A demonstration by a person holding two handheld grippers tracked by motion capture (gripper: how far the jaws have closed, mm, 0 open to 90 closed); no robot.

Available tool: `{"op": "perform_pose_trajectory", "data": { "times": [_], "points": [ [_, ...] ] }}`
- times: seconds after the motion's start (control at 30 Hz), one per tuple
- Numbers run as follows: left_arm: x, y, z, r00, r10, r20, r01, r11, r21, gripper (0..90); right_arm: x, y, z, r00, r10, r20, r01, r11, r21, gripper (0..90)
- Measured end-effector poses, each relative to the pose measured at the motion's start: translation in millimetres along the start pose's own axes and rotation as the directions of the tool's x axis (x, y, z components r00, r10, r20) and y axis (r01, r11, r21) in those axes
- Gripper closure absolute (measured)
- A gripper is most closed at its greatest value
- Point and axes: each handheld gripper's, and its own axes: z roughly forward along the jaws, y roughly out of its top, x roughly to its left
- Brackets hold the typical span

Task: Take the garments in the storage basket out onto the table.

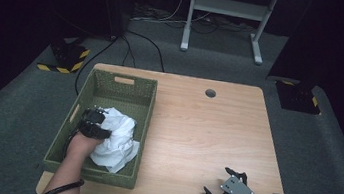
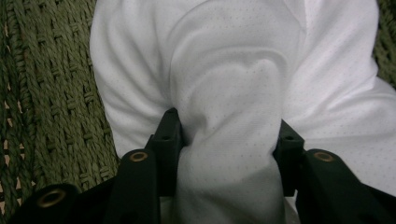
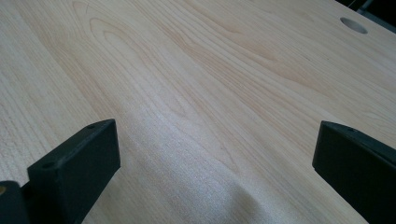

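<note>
White cloth (image 2: 233, 84), crumpled in green woven basket (image 1: 111, 85): soft, light, limp; best taken at a bunched fold. Left claw (image 2: 229, 135) pinching such a fold. Right claw (image 3: 215, 158) spread over bare bench (image 3: 210, 70).

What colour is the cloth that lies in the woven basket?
The cloth is white, with a fine dotted mesh texture; the left gripper view shows it best.

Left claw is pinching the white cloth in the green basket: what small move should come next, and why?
Probably a short lift straight up. The left claw has a fold of the crumpled white mesh-fabric cloth bunched between its jaws, pressed from both sides, so the grip looks set. The cloth sits inside the green woven basket, whose walls would block a sideways pull. The right claw stands open over the light wooden table.
</note>
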Motion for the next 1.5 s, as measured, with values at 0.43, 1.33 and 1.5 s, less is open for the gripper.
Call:
{"op": "perform_pose_trajectory", "data": {
  "times": [0.43,1.33,1.5],
  "points": [
    [1.7,3.0,-10.8,0.9979,-0.048,0.043,0.051,0.9967,-0.063,70.9,-0.6,0.0,0.0,1.0,0.002,0.0,-0.002,1.0,-0.002,0.2],
    [10.4,-6.5,-51.1,0.9855,-0.131,0.108,0.165,0.8844,-0.436,72.3,-0.5,-0.1,-0.4,1.0,0.007,0.003,-0.007,1.0,-0.003,0.2],
    [9.7,-8.4,-56.9,0.9869,-0.124,0.104,0.159,0.8577,-0.489,72.3,-0.8,-0.1,-0.5,0.9999,0.011,0.004,-0.011,1.0,-0.004,0.2]
  ]
}}
